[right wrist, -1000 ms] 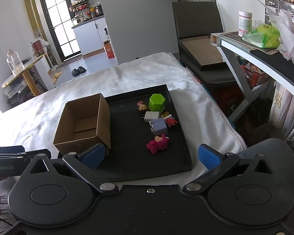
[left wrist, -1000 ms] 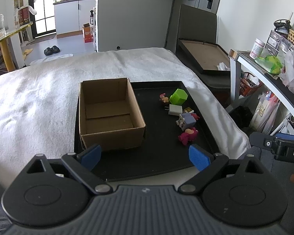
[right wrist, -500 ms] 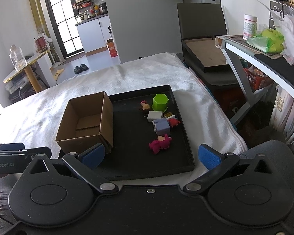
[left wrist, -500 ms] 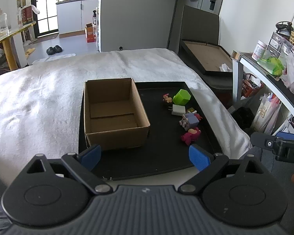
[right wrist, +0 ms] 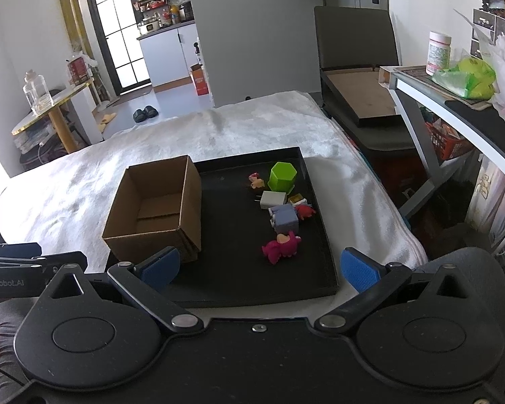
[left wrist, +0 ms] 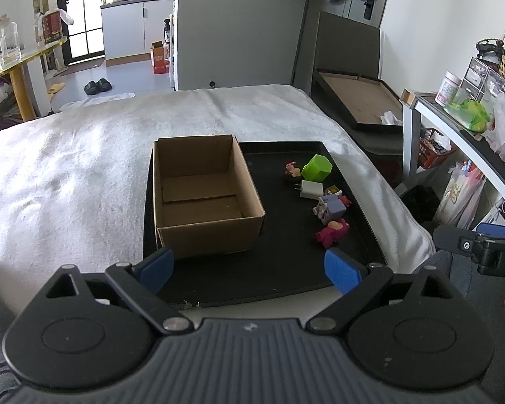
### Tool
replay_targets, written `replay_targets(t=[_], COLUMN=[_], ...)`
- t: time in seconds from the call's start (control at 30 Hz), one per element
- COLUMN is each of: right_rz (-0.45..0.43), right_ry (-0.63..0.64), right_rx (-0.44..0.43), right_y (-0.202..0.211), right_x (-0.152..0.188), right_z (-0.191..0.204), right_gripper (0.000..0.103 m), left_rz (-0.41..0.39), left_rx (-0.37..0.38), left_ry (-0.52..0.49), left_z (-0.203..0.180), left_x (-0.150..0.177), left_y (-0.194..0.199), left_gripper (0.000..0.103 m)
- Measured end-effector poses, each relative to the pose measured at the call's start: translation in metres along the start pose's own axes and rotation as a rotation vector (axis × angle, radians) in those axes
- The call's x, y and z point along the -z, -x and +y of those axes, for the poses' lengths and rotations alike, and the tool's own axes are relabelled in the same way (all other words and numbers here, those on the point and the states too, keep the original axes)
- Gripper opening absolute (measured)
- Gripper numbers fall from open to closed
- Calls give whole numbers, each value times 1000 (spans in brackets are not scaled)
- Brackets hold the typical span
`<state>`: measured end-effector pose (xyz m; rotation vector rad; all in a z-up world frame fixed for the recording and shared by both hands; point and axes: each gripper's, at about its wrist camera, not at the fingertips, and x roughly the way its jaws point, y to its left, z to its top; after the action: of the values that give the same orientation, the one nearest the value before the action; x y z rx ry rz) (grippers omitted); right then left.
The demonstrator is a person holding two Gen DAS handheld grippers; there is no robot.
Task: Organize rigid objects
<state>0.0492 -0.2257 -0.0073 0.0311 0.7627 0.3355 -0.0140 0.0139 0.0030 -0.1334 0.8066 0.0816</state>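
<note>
So the black tray sits on a bed covered with a white blanket, and the open cardboard box stands on the tray's left half with nothing visible inside it. The toys are lined up along the tray's right side: a green hexagonal cup farthest away, a tiny pink figure just left of it, then a white charger plug, a small yellow piece, a purple block toy with a little red toy touching its right side, and nearest, a magenta plush-looking figure.

View differences: the left wrist camera looks almost straight down into the box and catches the right tongs poking in from the right edge. The right wrist camera sees the box from its right side, shows the cup's open top better, and catches the left tongs at the left edge.

Both sets of tongs are spread wide with nothing between the blue pads. The left tongs hover over the tray's near edge, left pad right in front of the box's near wall. The right tongs hang at the near edge too, with the magenta figure just ahead between the pads, not touching.
</note>
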Motion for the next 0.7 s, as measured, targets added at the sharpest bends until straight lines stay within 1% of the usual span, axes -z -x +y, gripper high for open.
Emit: replay_targets(t=[0.47, 0.6, 0.7], right_rz=[1, 8, 18], right_ry=[4, 3, -13], right_rx=[1, 1, -1], right_y=[1, -2, -8], right_x=[-1, 0, -1], right_z=[0, 0, -3], right_gripper=[103, 103, 103], left_rz=[-1, -26, -15], left_rx=[10, 5, 18], left_ry=[-7, -23, -9], left_z=[-1, -1, 2], left_x=[0, -3, -6], left_y=[-3, -6, -14], left_gripper=[96, 96, 96])
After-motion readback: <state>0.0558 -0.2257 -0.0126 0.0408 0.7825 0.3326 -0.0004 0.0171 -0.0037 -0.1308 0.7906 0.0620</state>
